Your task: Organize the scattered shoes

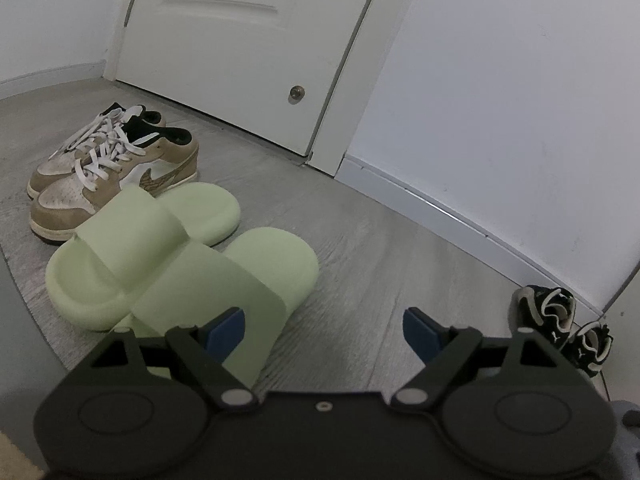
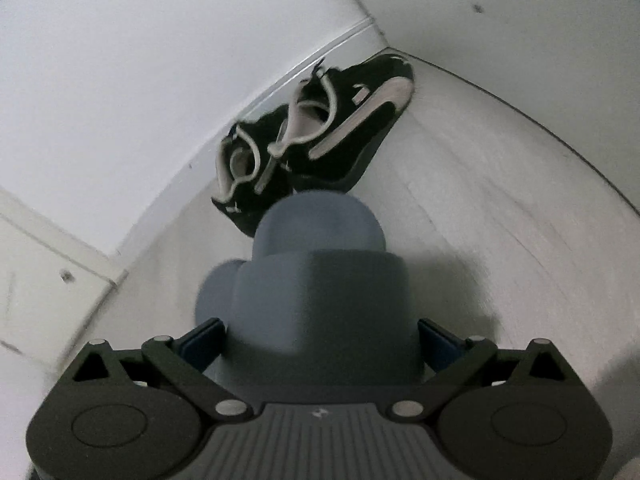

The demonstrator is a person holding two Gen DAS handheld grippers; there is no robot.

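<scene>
Nearest in the right wrist view, the right tongs [image 2: 320, 344] are clamped on a grey-blue slide sandal [image 2: 320, 280], one blue pad pressed to each flank of its broad strap; the sandal's long axis runs straight out along the tongs, its rounded end foremost, and it seems to hang clear of the floor [image 2: 500, 208], though blur makes that uncertain; a second rounded grey-blue edge bulges at the sandal's left, and whether that is its mate or part of the same sole cannot be told. Directly ahead, just past that rounded end, lies the black and white sneaker pair [image 2: 304, 144], tucked into the corner where the baseboard [image 2: 328, 46] meets the floor; their long axes slant away up and to the right, so the sandal points at them nearly head-on; the coming set-down likely turns on landing it short of them, parallel to the wall.

In the left wrist view the left tongs [image 1: 324, 330] stand wide apart and hold nothing; the pale green slide pair [image 1: 180, 256] lies just ahead and left of them, the near sandal's strap passing behind the left pad, heels pointing away toward the door [image 1: 240, 52]; beyond, touching the green pair, sits the tan and white sneaker pair [image 1: 116, 168], parallel, toes toward the camera; the black pair appears far right by the wall, so the right hand is the nearer to it.
</scene>
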